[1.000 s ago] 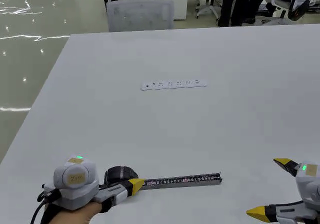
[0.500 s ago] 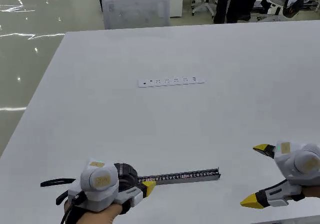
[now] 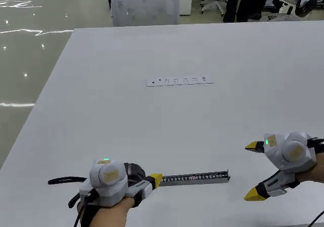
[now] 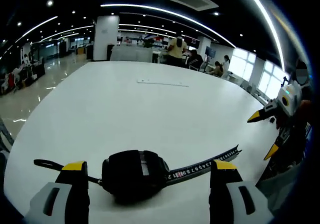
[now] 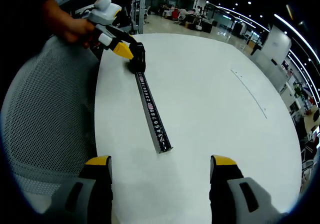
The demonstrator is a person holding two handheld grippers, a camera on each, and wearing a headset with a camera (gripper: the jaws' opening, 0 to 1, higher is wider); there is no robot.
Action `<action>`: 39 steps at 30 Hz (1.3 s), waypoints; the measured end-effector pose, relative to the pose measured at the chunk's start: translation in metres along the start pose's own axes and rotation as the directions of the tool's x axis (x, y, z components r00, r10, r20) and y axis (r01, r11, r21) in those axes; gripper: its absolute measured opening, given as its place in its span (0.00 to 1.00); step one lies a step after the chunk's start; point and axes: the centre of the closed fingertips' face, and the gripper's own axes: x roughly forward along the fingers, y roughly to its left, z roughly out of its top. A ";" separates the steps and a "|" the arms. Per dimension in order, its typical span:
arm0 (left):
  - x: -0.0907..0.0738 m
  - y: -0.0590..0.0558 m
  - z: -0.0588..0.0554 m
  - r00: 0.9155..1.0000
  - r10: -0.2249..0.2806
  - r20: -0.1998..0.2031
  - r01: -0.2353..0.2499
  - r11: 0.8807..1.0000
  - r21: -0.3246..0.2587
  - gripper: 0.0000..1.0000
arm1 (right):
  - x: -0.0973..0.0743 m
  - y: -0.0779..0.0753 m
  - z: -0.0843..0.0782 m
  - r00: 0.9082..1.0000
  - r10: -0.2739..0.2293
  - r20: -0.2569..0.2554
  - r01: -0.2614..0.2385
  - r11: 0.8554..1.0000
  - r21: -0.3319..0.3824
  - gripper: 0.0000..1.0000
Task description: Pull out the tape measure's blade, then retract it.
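Observation:
The black tape measure [image 3: 132, 170] lies near the table's front edge, its blade [image 3: 195, 177] pulled out flat to the right. My left gripper [image 3: 144, 175] is open, its yellow-tipped jaws standing either side of the case [image 4: 135, 173] with gaps on both sides. The case's wrist strap [image 3: 66, 180] trails to the left. My right gripper [image 3: 252, 171] is open and holds nothing, a short way right of the blade's end hook [image 5: 165, 148], which points into the gap between its jaws in the right gripper view. The right gripper [image 4: 261, 136] also appears at the far right of the left gripper view.
A white power strip [image 3: 179, 80] lies mid-table. A grey chair [image 3: 145, 9] stands at the far edge, with people's legs [image 3: 238, 1] and office chairs behind. A mesh chair back [image 5: 45, 114] sits by the near table edge [image 3: 50, 85].
My left gripper has slid right until the case sits between its jaws. My right gripper has risen and come in toward the blade's end. The blade's length looks the same.

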 end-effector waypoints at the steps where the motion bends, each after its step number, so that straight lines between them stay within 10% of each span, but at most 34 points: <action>1: 0.001 -0.004 -0.001 1.000 -0.019 0.000 0.019 1.000 0.006 0.98 | 0.002 -0.001 0.002 1.000 0.010 -0.003 -0.010 1.000 0.002 0.77; 11: 0.006 -0.003 0.015 0.996 -0.032 0.086 0.024 0.996 0.091 0.92 | 0.031 -0.008 0.011 0.990 0.107 -0.090 -0.118 0.984 -0.132 0.65; 21: 0.010 0.001 0.005 0.998 -0.037 0.055 0.032 0.996 0.081 0.96 | 0.053 -0.004 -0.008 0.971 0.182 -0.157 -0.201 0.973 -0.117 0.49; 39: 0.012 0.002 -0.006 0.999 -0.032 0.010 0.032 0.999 0.039 1.00 | 0.066 -0.002 -0.016 0.969 0.179 -0.172 -0.201 0.972 -0.120 0.21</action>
